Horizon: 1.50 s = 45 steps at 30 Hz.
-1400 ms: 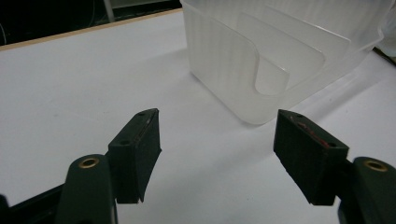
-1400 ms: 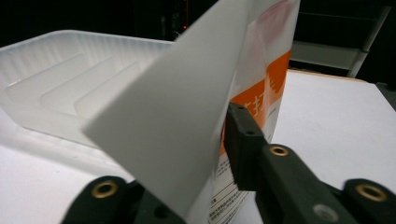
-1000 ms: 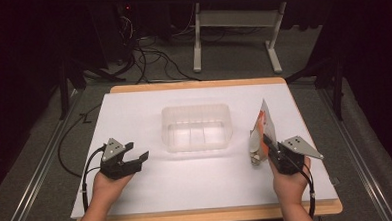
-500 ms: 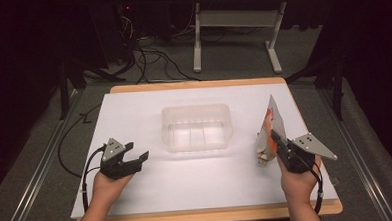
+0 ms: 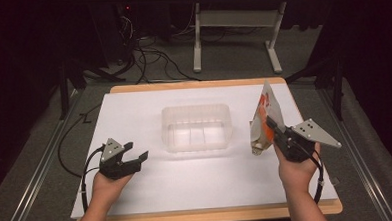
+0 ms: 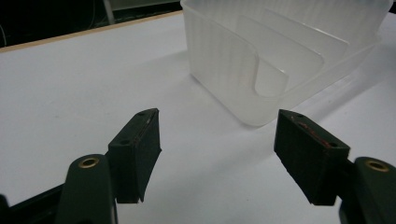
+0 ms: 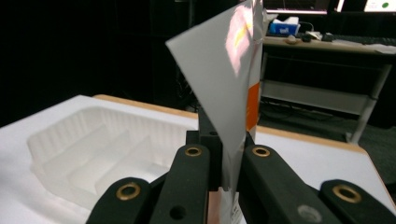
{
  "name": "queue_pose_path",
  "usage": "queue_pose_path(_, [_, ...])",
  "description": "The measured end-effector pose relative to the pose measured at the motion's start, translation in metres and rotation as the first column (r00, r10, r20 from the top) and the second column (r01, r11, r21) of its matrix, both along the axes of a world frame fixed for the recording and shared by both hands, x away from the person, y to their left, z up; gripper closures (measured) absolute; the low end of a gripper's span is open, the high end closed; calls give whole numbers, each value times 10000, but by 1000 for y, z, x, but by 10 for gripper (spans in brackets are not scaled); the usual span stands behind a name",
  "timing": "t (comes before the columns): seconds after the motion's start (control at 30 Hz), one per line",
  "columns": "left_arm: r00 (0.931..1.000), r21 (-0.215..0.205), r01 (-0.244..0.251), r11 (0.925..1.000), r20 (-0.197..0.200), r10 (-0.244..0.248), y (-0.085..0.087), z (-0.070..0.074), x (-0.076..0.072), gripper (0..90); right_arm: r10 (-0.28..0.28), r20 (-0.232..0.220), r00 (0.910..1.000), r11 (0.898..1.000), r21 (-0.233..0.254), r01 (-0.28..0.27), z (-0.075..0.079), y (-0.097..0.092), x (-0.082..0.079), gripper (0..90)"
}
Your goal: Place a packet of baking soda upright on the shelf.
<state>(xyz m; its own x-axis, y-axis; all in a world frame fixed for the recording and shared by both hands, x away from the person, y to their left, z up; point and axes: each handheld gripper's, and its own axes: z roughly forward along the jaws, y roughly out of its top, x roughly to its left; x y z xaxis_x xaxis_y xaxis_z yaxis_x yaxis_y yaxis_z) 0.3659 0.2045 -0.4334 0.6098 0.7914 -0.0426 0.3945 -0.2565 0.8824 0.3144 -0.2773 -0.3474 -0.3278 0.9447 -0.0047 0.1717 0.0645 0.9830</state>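
My right gripper (image 5: 273, 125) is shut on a flat silvery pouch with orange print (image 5: 263, 121), held upright above the white table sheet (image 5: 134, 113) at the right. In the right gripper view the pouch (image 7: 231, 93) rises from between the closed jaws, its shiny back toward the camera. A clear plastic tray with dividers (image 5: 197, 127) sits in the middle of the sheet, left of the pouch. My left gripper (image 5: 135, 151) rests low at the front left, open with nothing between its jaws. In the left gripper view the tray (image 6: 275, 51) lies just beyond the open jaws.
The wooden table edge (image 5: 198, 84) frames the white sheet. Cables (image 5: 146, 57) and a white desk frame (image 5: 235, 33) stand on the dark floor beyond. A metal rail (image 5: 367, 173) runs along the right side. Bare sheet lies between my hands.
My right gripper has risen with the pouch, lifting it off the sheet and standing it more upright. My left gripper has stayed where it was.
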Motion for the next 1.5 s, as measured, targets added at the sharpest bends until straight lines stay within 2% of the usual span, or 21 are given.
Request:
queue_pose_path(0.03, [10000,-30,12,10000,-2,-12,0,0,0,319,148,101,9998,9999,58,-148,9,5,3,900])
queue_pose_path(0.2, [10000,-47,-10,10000,29,10,1,1,-1,319,443,316,9985,9990,51,-445,23,20,10,900])
queue_pose_path(0.33, [10000,-73,-16,10000,40,17,2,2,-1,319,741,438,9963,9972,26,-743,30,35,17,900])
queue_pose_path(0.5, [9999,-161,-62,9999,78,63,2,2,-1,319,1263,428,9911,9920,-31,-1263,35,65,29,900])
queue_pose_path(0.53, [9999,-161,-62,9999,78,63,2,2,-1,319,1263,428,9911,9920,-31,-1263,35,65,29,900])
queue_pose_path(0.8, [9999,-197,-59,9998,80,61,3,2,-1,319,1842,388,9821,9829,-101,-1839,39,104,44,900])
queue_pose_path(1.03, [9999,-261,-83,9996,55,85,4,2,0,319,2301,297,9727,9732,-132,-2298,35,139,59,900])
queue_pose_path(1.3, [9998,-423,-175,9990,79,178,7,3,0,319,2580,142,9660,9661,-96,-2579,28,164,70,900])
queue_pose_path(1.5, [9999,-440,-154,9989,71,158,7,3,1,319,2595,5,9657,9657,-70,-2595,24,174,75,900])
